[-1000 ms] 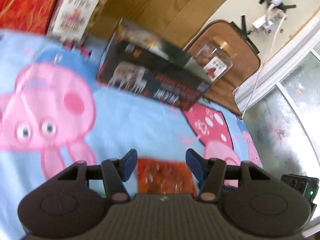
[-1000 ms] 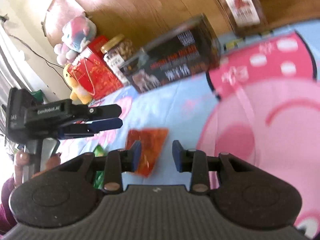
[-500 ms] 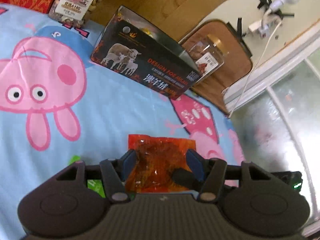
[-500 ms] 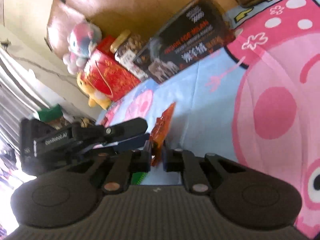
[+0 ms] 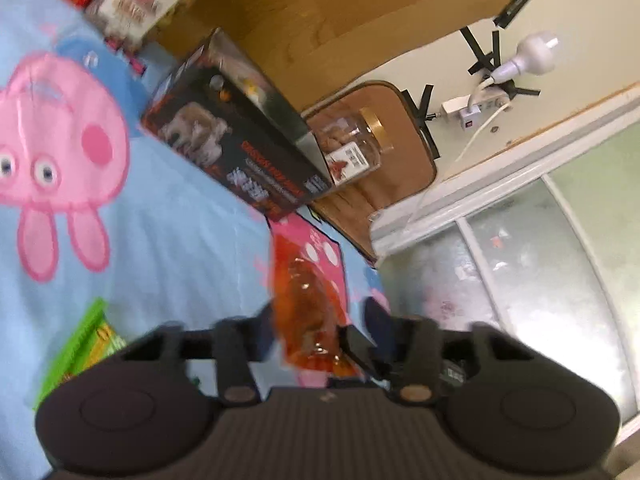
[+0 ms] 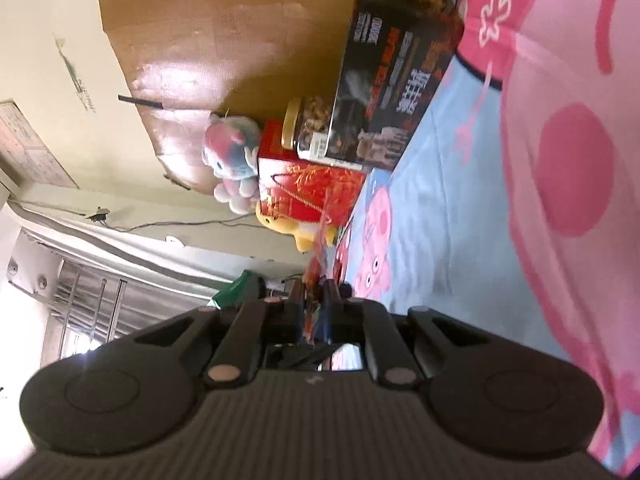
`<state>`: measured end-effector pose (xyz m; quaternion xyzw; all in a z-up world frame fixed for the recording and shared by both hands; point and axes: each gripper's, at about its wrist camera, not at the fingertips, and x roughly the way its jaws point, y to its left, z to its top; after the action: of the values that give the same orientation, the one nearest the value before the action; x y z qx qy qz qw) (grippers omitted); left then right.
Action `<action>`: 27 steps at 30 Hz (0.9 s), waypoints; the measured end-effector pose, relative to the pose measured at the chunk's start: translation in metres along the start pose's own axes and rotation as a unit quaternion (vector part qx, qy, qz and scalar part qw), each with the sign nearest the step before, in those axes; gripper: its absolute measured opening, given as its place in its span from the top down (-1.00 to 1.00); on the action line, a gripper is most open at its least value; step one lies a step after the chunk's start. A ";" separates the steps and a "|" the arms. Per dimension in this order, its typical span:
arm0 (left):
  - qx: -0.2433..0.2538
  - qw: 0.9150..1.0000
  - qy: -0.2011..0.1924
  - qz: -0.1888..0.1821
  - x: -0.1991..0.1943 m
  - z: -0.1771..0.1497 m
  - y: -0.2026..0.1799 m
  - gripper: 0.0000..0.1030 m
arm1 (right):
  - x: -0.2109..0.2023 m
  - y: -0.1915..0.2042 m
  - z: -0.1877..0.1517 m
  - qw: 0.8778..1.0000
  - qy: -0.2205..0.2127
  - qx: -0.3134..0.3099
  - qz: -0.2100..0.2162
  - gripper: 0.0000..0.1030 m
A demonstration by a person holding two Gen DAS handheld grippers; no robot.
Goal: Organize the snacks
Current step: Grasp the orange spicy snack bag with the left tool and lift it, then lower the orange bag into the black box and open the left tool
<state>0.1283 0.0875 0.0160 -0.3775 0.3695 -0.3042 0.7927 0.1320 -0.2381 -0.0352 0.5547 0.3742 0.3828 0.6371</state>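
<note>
My right gripper (image 6: 315,294) is shut on an orange snack packet (image 6: 319,240) and holds it edge-on above the blue cartoon sheet (image 6: 440,208). In the left wrist view the same orange packet (image 5: 310,304) hangs lifted between the fingers of my left gripper (image 5: 320,320), which is open and does not touch it; the tip of the right gripper shows just right of the packet. A dark open box (image 5: 236,156) (image 6: 396,80) stands at the back by the wooden headboard.
A green snack packet (image 5: 80,352) lies on the sheet at the lower left. A gold-lidded jar (image 5: 352,148) stands right of the box, another jar (image 6: 308,128) and a red gift bag (image 6: 308,192) left of it. Plush toys (image 6: 232,160) sit by the bag.
My right gripper has closed on the orange packet and lifted it off the sheet, turning it on edge. Both grippers have tilted and moved.
</note>
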 end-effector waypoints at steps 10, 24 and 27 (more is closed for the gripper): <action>0.033 0.999 -0.005 0.003 0.011 0.031 -0.010 0.61 | 0.003 0.037 0.013 0.990 -0.034 -0.120 -0.059 0.66; 0.123 0.990 -0.033 0.060 0.092 0.126 -0.046 0.53 | 0.040 0.082 0.087 0.926 -0.125 -0.315 -0.168 0.62; 0.132 0.986 -0.041 0.093 0.112 0.138 -0.043 0.43 | 0.055 0.084 0.100 0.896 -0.141 -0.365 -0.212 0.48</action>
<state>0.2925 0.0306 0.0723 -0.2459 0.3270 -0.2597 0.8747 0.2395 -0.2227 0.0557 0.2390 0.2237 0.2663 0.9066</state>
